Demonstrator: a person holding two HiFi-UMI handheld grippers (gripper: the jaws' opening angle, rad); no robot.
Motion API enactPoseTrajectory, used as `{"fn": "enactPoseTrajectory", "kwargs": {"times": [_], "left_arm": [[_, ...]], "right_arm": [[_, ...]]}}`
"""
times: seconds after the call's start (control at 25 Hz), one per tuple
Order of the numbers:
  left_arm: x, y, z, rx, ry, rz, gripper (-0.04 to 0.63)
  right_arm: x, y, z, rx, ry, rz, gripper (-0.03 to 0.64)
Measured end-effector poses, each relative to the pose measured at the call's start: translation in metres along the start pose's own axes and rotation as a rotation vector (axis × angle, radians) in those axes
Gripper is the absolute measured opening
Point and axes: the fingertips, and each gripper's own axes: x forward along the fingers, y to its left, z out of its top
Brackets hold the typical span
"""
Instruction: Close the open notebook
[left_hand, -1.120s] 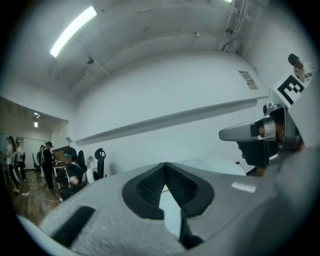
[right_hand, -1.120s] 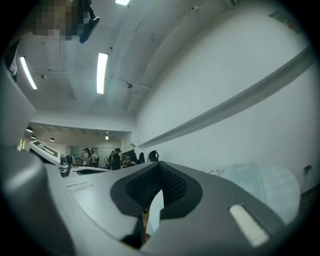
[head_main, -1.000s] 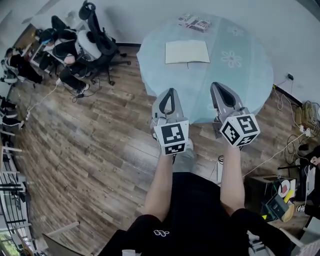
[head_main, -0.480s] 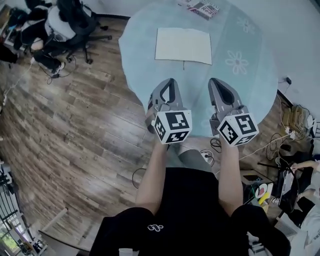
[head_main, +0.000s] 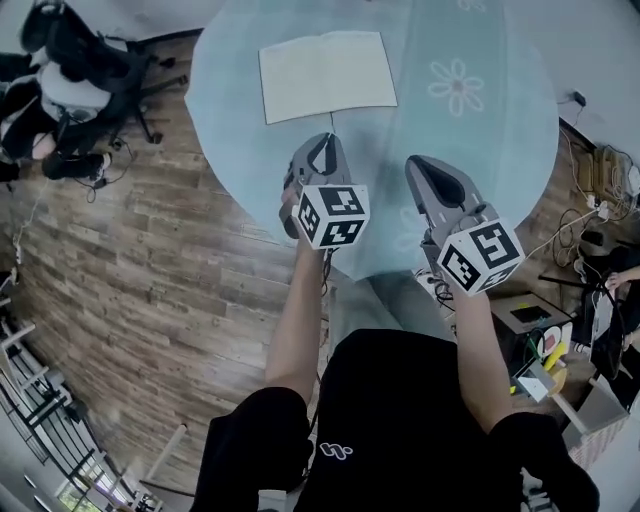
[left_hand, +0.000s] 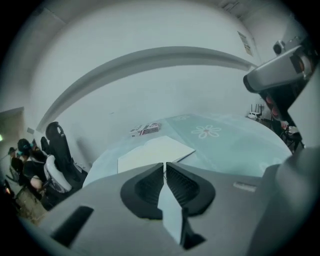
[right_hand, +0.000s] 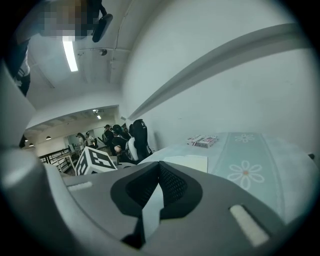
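Observation:
The open notebook (head_main: 327, 75) lies flat with blank white pages on the round table (head_main: 500, 150), which has a pale teal cloth. It also shows in the left gripper view, notebook (left_hand: 152, 152), and in the right gripper view, notebook (right_hand: 192, 162). My left gripper (head_main: 322, 150) hovers just short of the notebook's near edge. Its jaws are opening, a narrow slit shows between the tips of the left gripper (left_hand: 164, 167), and nothing is between them. My right gripper (head_main: 425, 170) is over the cloth to the right, farther from the book. The right gripper (right_hand: 159, 166) is shut and empty.
A patterned box (left_hand: 146, 129) lies at the table's far edge beyond the notebook. White flower prints (head_main: 456, 85) mark the cloth. People sit on office chairs (head_main: 60, 80) at the left on the wood floor. Cables and boxes (head_main: 600, 170) crowd the floor at the right.
Both grippers have moved forward and down over the table toward the notebook. The left one has come close to its near edge, and its tips have parted slightly.

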Motion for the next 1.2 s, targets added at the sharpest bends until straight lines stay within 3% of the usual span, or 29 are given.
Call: {"fn": "enactPoseTrajectory", "kwargs": {"times": [0.2, 0.36, 0.76, 0.92, 1.08, 1.2], "left_arm": [[0.053, -0.008, -0.005, 0.208, 0.063, -0.06, 0.076], [0.083, -0.017, -0.015, 0.319, 0.116, -0.104, 0.109], [0.119, -0.029, -0.02, 0.675, 0.209, -0.118, 0.132], [0.129, -0.034, -0.024, 0.857, 0.233, -0.135, 0.132], [0.134, -0.037, -0.027, 0.944, 0.248, -0.138, 0.132], [0.136, -0.034, -0.026, 0.992, 0.263, -0.084, 0.129]], "right_arm": [[-0.004, -0.034, -0.004, 0.05, 0.001, -0.045, 0.012], [-0.01, -0.052, -0.016, 0.089, 0.018, -0.062, 0.012], [-0.02, -0.08, -0.026, 0.132, 0.029, -0.102, 0.012], [-0.02, -0.082, -0.028, 0.106, 0.048, -0.109, 0.012], [-0.021, -0.079, -0.034, 0.107, 0.061, -0.103, 0.012], [-0.025, -0.076, -0.04, 0.099, 0.074, -0.103, 0.012]]}}
